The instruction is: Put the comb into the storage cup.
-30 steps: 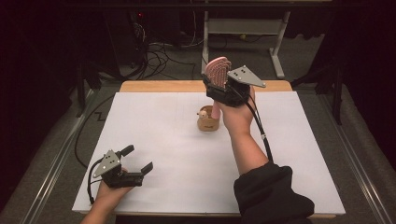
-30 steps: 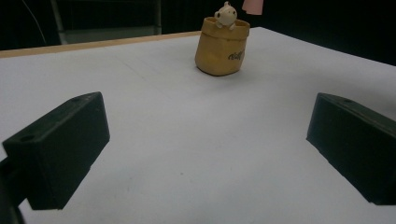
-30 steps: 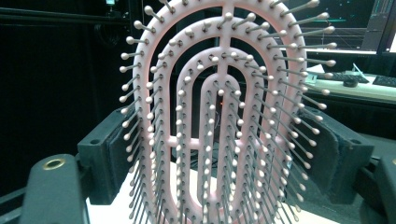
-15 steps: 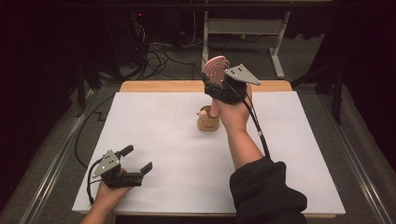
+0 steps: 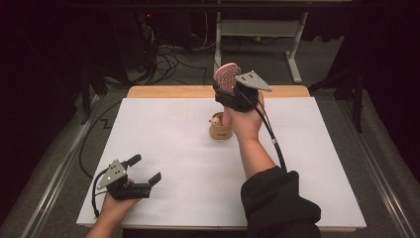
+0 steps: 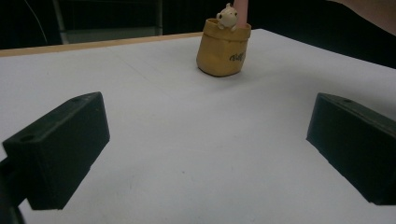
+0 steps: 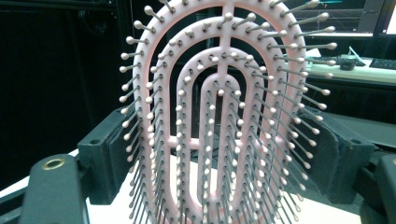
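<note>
Brush (image 7: 219, 112) clamped in right gripper (image 5: 236, 90), handle tip reaching into cup (image 5: 220, 130), not yet released. Left gripper (image 5: 143, 174) wide open, empty, resting on desk (image 5: 163, 134).

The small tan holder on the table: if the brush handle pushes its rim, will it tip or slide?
The tan holder looks small and probably light, so it may slide on the smooth white table. Its base looks about as wide as its height, so tipping seems less likely. The pink hairbrush stands tall, giving leverage.
</note>
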